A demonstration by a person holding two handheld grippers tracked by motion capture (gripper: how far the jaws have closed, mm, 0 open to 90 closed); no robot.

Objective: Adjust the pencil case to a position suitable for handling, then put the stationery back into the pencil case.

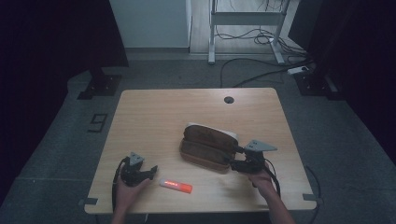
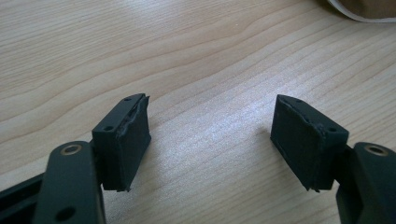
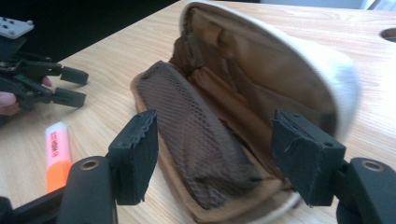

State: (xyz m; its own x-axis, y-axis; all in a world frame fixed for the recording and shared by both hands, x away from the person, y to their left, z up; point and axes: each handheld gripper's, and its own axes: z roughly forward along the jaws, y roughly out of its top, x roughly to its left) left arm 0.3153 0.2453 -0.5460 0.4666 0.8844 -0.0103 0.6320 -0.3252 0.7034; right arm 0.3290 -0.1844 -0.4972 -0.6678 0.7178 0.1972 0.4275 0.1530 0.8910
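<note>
A brown pencil case (image 1: 205, 147) lies open at the table's middle right, its mesh pocket (image 3: 196, 140) and tan lining facing up. My right gripper (image 1: 236, 156) is at the case's right end. In the right gripper view (image 3: 215, 154) the jaws stand open on either side of that end, and the pads do not visibly press on it. An orange and white highlighter (image 1: 176, 185) lies near the front edge. My left gripper (image 1: 154, 170) rests on the table just left of the highlighter, open with bare wood between its pads (image 2: 212, 135).
The wooden table (image 1: 154, 112) has a round cable hole (image 1: 228, 99) near its far edge. Beyond the table, a desk frame (image 1: 245, 28) and cables (image 1: 261, 70) are on the grey floor. The room's sides are dark.
</note>
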